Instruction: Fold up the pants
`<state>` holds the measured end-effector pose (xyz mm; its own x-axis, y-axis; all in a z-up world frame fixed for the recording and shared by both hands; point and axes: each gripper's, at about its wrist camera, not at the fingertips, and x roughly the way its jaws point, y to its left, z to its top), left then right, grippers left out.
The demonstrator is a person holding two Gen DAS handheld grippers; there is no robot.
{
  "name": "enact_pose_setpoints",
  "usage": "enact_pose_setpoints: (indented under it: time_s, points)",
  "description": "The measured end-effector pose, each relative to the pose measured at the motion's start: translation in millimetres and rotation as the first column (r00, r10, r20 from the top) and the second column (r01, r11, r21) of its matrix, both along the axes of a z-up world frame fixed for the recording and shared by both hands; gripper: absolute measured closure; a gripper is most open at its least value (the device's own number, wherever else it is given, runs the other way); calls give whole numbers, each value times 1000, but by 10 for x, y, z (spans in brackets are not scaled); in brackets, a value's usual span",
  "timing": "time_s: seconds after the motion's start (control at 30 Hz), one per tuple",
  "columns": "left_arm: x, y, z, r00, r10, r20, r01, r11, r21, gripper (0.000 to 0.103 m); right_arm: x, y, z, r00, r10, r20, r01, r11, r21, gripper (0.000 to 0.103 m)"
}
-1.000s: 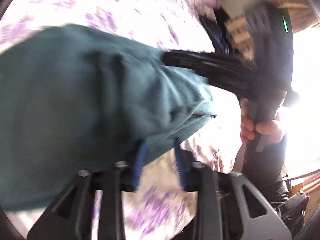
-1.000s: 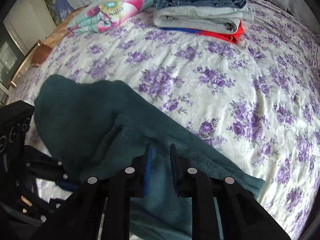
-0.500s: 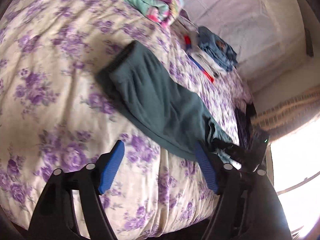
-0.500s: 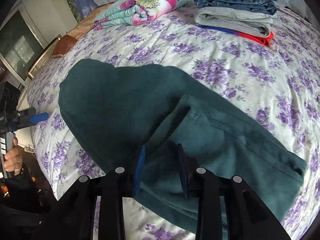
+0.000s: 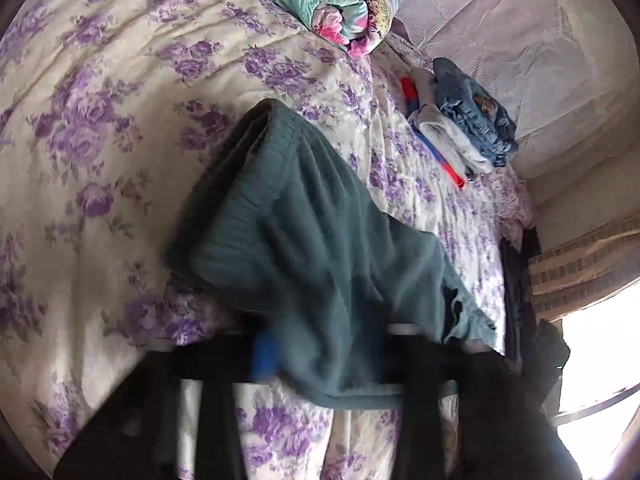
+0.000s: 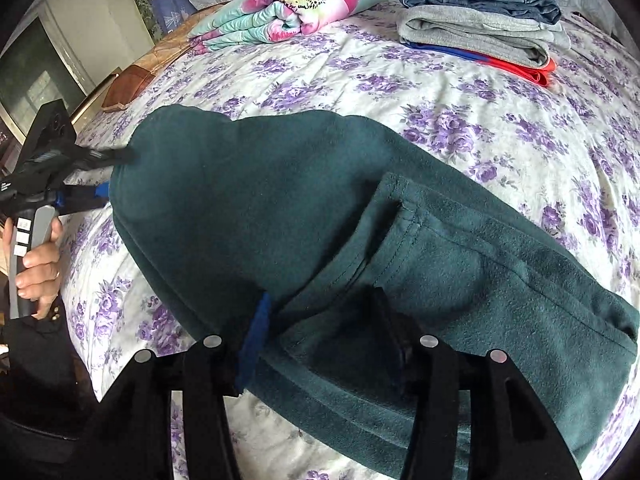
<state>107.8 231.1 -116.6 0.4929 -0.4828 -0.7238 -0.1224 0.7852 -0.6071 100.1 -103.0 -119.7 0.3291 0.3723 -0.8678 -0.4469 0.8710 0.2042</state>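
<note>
A bed with a cream cover printed in purple flowers fills both views. On it lie the dark green pants, stretched across the near part of the cover from the left edge toward the lower right, with one end folded over so a stitched hem shows on top. In the left wrist view the same pants run away from the camera toward the middle of the bed, their near end draped over the gripper.

At the far side of the bed sits a rolled blanket in turquoise and pink, and beside it a stack of folded clothes: jeans on top, a grey piece under them, a red and blue piece at the bottom.

The right gripper has its two fingers spread wide, with the pants lying between and over them; its blue pad on the left finger touches the fabric. The left gripper, seen from the right wrist camera, reaches the far left end of the pants with its fingers apart, one above and one below the edge of the cloth. In its own view it is blurred and partly covered by fabric. A hand grips its handle at the left edge.
</note>
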Motion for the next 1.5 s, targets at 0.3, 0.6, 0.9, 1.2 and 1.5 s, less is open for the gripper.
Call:
enact_pose_setpoints:
  time_s: [0.3,0.6,0.9,1.2,1.5]
  points:
    - [-243,-197,365,982,-28,187,4,992,126,96,193,310,253,999,46,5,-46,997,-56,47]
    - [-208,-180,353,985,-45,168,26,993,113,96,427,750,-74,996,74,-47,-81,984,-157,102]
    - [-180,-203,392,985,-50,164,30,992,121,96,428,714,-92,997,63,-33,-67,989,-132,103]
    - [-94,-600,779,974,-136,181,84,959,271,96,-24,-55,722,989,-46,142,37,997,62,100]
    - [87,-2165,1220,858,-471,206,342,822,456,96,-1034,-1966,921,861,-466,202,422,878,226,99]
